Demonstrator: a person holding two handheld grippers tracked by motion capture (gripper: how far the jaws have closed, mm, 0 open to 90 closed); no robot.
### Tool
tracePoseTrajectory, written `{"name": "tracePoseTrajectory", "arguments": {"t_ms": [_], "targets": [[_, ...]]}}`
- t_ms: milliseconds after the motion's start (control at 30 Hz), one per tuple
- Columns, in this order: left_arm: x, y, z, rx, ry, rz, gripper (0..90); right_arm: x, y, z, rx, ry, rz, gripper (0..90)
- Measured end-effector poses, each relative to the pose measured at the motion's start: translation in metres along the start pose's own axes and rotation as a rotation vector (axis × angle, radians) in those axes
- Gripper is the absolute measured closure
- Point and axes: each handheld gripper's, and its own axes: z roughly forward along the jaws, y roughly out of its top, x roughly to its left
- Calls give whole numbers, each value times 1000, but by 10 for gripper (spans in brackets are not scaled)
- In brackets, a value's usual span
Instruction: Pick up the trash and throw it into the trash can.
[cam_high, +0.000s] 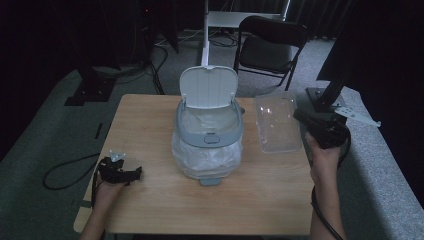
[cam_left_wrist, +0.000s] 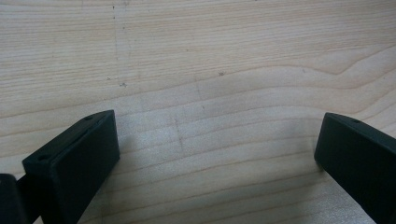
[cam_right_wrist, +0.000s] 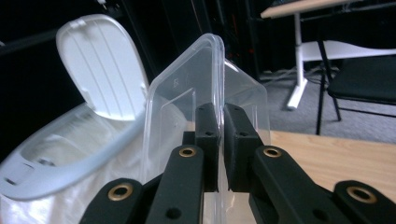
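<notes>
The right tool (cam_right_wrist: 220, 140) is clenched on the clear plastic container's (cam_high: 277, 122) rim; the left tool (cam_high: 131, 175) rests released on the counter (cam_high: 150, 200) beside the open-lidded bin (cam_high: 209, 130).

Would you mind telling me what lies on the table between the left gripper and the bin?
Nothing: in the high view, only bare wooden table separates the left gripper from the lined bin.

A clear plastic container (cam_high: 278, 122), empty, lies just right of the open-lidded, bag-lined grey bin (cam_high: 208, 131).
</notes>
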Motion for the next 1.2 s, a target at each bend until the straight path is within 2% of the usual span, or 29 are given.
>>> {"name": "tracePoseTrajectory", "arguments": {"t_ms": [467, 600, 1000, 1200], "targets": [[0, 0, 0, 0, 0, 1, 7, 25, 33, -4, -87, 47, -42, 857], [0, 0, 0, 0, 0, 1, 7, 32, 41, -1, -104, 76, -44, 857], [0, 0, 0, 0, 0, 0, 7, 58, 58, 16, -162, 138, -68, 856], [0, 0, 0, 0, 0, 0, 7, 70, 66, 26, -172, 166, -76, 857]]}}
